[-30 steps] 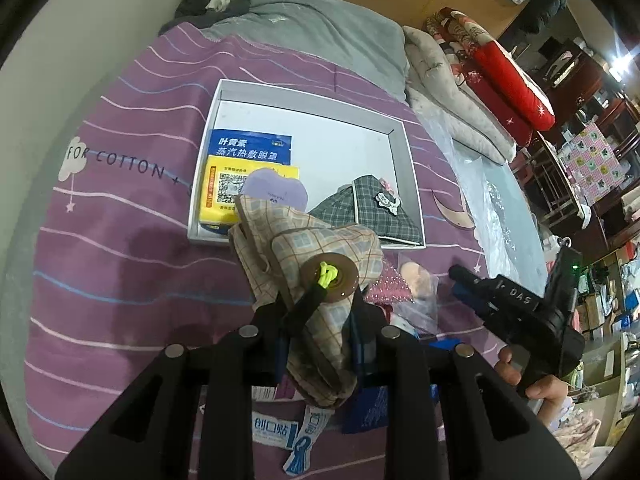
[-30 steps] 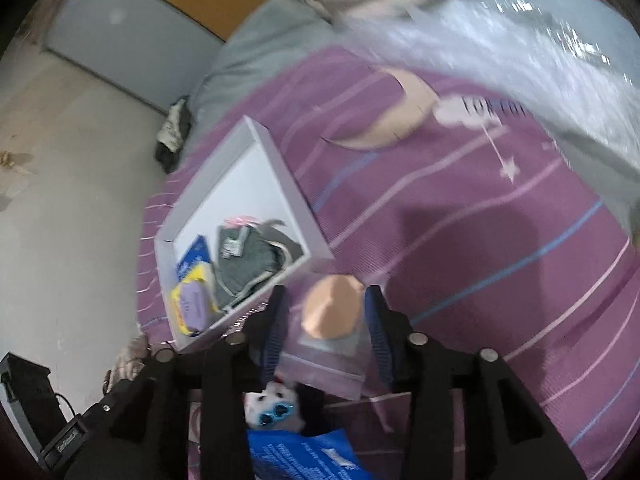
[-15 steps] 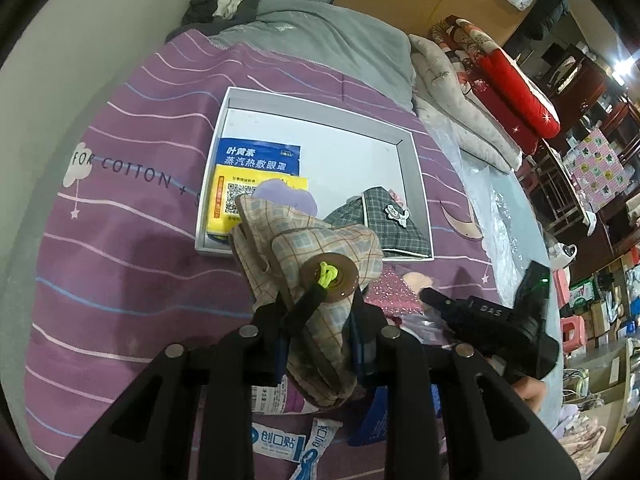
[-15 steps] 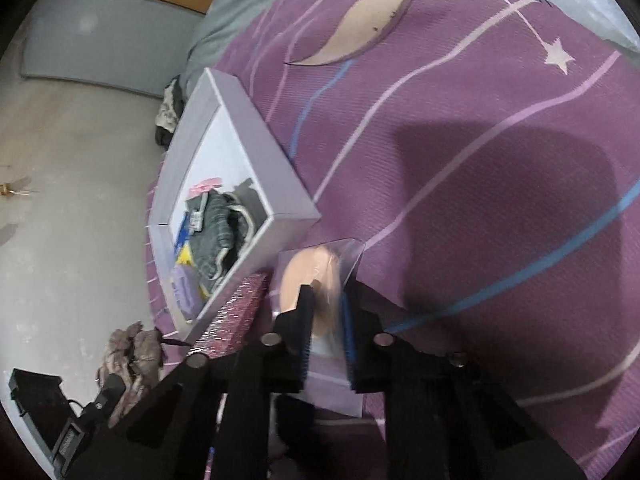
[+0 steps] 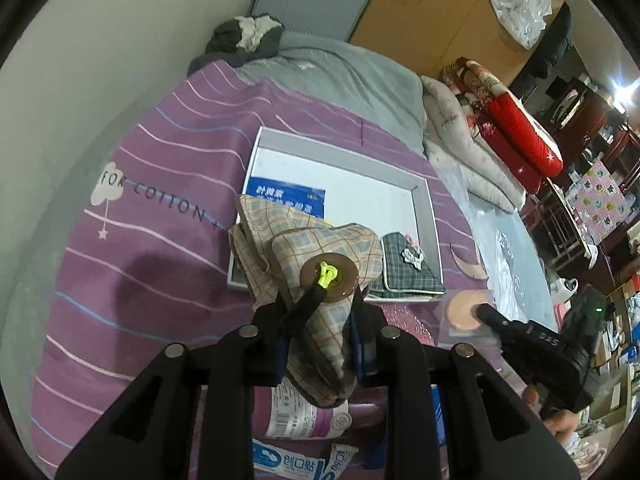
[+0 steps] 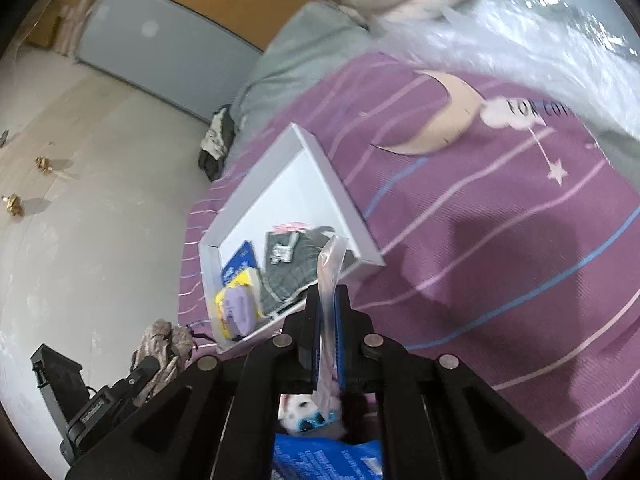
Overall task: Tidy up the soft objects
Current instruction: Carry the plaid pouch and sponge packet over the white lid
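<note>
My left gripper (image 5: 320, 312) is shut on a beige checked cloth pouch (image 5: 316, 240) with a brown button and holds it above the near edge of the white tray (image 5: 428, 220). In the tray lie a blue packet (image 5: 280, 196) and a grey checked pouch (image 5: 408, 268). My right gripper (image 6: 328, 312) is shut on a clear bag with a peach puff (image 6: 330, 268), lifted edge-on just outside the tray (image 6: 348, 204). It also shows in the left wrist view (image 5: 466, 312), right of the tray's corner.
A purple striped sheet (image 5: 160, 184) covers the bed. Loose packets (image 5: 304, 412) lie under my left gripper. A white plush toy (image 6: 308, 416) and a blue packet (image 6: 328, 460) lie under my right gripper. Folded quilts (image 5: 472, 152) and clear plastic (image 5: 504, 248) are at the right.
My right gripper closed on the bagged puff and lifted it off the sheet. My left gripper has carried the checked pouch forward, over the tray's near edge.
</note>
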Available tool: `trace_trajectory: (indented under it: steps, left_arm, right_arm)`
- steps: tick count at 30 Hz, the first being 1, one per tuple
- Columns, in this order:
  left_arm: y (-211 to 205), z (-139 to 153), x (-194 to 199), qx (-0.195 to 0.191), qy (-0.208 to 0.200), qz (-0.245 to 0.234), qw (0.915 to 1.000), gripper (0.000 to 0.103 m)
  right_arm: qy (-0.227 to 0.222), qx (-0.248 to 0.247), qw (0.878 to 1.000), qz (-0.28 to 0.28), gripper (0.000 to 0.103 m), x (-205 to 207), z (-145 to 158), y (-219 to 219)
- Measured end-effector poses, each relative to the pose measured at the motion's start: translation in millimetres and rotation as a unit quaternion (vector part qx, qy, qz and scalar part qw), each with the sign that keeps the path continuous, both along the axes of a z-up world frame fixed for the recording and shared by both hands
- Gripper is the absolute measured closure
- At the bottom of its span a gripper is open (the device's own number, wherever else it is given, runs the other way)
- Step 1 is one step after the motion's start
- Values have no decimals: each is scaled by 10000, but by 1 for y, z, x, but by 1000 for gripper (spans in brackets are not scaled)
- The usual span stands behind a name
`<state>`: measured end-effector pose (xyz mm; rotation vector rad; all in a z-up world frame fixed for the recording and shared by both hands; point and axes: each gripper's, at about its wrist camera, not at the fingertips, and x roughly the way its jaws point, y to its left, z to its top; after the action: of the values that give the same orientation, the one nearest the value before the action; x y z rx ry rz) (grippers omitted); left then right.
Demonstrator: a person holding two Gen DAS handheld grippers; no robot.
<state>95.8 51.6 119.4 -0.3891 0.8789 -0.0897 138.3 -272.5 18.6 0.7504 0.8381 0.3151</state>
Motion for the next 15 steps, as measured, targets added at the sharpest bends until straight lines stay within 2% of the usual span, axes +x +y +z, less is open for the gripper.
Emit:
trace_trajectory:
  steps: [7,12,15]
  left_arm:
    - [-1,-3,4,12,-111,39,9999,77]
    - [-5,-4,5,89,-34,28,10000,77]
    - [-4,-1,3,115,-99,101,9998,77]
  right_arm:
    - [-324,-369,9986,190,99,-2,28,25]
    - [-380,-404,9982,225,99,-3,43,35]
    - [-502,-453,9973,286,99,4,62,47]
